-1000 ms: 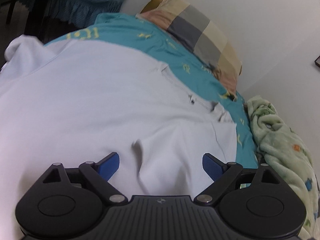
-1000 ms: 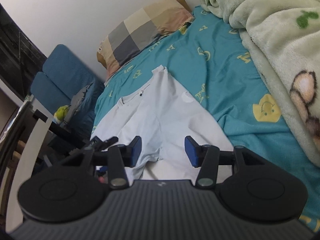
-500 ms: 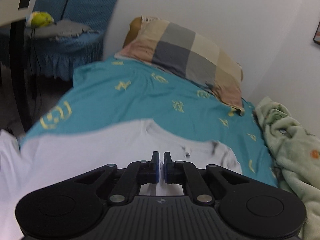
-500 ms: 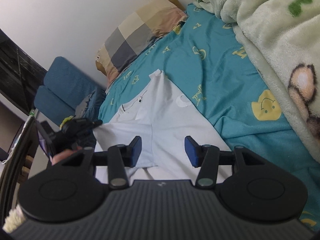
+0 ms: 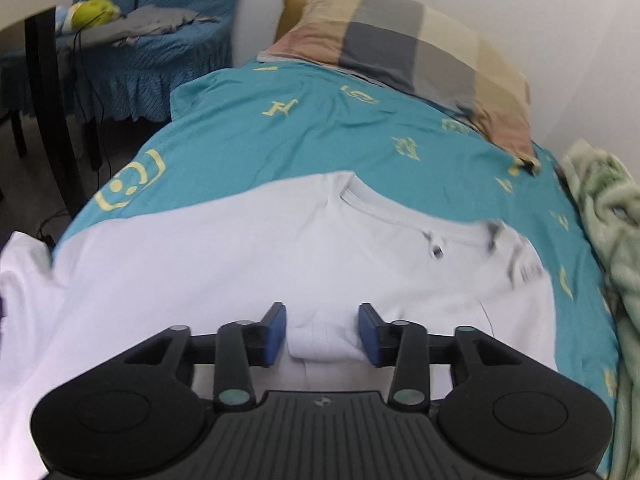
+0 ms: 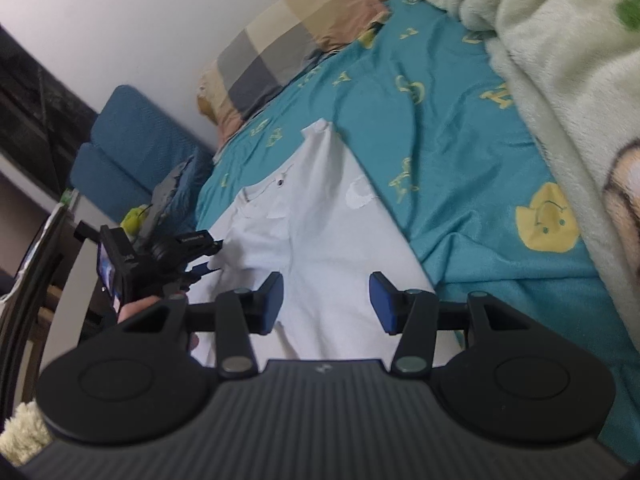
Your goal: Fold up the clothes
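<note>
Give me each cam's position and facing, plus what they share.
Left wrist: sits on the left gripper, looks down the bed toward the pillow; own fingers apart over the white shirt.
Right wrist: sits on the right gripper, looks along the shirt toward the pillow; own open fingers, plus the left gripper and a hand holding it.
Shared: shirt, pillow, teal sheet, blanket.

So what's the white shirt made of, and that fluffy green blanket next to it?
The white shirt looks like thin, matte knit cotton: it drapes in soft creases and has a ribbed collar, though the fibre is a guess. The green blanket looks like plush fleece: its surface is fuzzy and thick, with cartoon prints.
</note>
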`<state>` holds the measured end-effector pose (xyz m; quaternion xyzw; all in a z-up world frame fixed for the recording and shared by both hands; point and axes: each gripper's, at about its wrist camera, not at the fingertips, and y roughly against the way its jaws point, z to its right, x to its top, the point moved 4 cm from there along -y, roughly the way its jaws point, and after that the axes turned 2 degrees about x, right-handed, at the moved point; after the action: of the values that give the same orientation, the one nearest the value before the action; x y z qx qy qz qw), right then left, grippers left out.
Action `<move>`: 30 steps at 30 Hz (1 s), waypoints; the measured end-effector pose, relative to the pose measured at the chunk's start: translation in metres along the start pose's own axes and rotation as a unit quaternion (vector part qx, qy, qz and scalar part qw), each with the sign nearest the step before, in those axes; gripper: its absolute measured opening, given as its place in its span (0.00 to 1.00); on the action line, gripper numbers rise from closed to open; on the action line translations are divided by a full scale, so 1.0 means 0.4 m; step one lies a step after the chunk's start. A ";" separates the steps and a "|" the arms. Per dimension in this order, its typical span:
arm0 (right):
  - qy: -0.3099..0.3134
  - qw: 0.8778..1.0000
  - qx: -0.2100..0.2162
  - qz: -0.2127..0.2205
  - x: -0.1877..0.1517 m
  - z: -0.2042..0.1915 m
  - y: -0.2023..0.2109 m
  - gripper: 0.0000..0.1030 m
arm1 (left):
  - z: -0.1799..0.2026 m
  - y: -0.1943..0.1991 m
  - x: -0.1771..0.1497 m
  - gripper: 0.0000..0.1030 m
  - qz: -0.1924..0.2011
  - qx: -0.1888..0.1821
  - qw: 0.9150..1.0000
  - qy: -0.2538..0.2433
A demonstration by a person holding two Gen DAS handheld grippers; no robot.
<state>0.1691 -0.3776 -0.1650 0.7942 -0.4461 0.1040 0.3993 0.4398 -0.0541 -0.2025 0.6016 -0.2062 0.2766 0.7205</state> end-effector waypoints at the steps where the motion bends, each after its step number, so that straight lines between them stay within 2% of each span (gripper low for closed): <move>1: 0.009 1.000 0.003 -0.001 0.002 -0.006 0.003 0.50 | 0.001 0.036 -0.020 0.47 0.003 -0.007 1.000 -0.004; 5: 0.036 0.999 0.000 -0.001 0.008 -0.030 0.030 0.50 | 0.010 0.210 -0.121 0.48 0.007 -0.060 0.998 0.014; 9: 0.070 0.997 0.018 0.018 0.015 -0.070 0.097 0.50 | 0.030 0.389 -0.250 0.48 -0.001 -0.124 0.992 0.033; 18: 0.074 0.994 0.033 0.071 0.013 -0.091 0.316 0.50 | 0.175 0.645 -0.618 0.48 -0.026 -0.203 0.978 -0.030; 20: 0.089 0.991 0.039 0.090 -0.006 -0.083 0.378 0.50 | 0.207 0.674 -0.685 0.48 -0.036 -0.219 0.974 -0.053; 22: 0.082 0.991 0.024 0.104 -0.042 -0.040 0.418 0.50 | 0.236 0.683 -0.741 0.48 -0.048 -0.224 0.970 -0.078; 23: 0.059 0.993 0.012 0.103 -0.056 -0.013 0.423 0.50 | 0.248 0.680 -0.763 0.48 -0.053 -0.226 0.969 -0.089; 24: 0.037 0.994 0.020 0.102 -0.062 0.005 0.427 0.50 | 0.257 0.669 -0.780 0.48 -0.061 -0.228 0.967 -0.096; 26: 0.028 0.993 0.053 0.105 -0.059 0.011 0.433 0.50 | 0.273 0.644 -0.810 0.45 -0.078 -0.232 0.963 -0.108; 30: 0.017 0.994 0.055 0.095 -0.056 0.017 0.403 0.50 | 0.296 0.603 -0.848 0.44 -0.103 -0.236 0.957 -0.138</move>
<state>0.0271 -0.4141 -0.0938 0.7672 -0.5062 0.1790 0.3508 0.0297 -0.1918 -0.2119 0.4649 -0.2998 0.0593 0.8310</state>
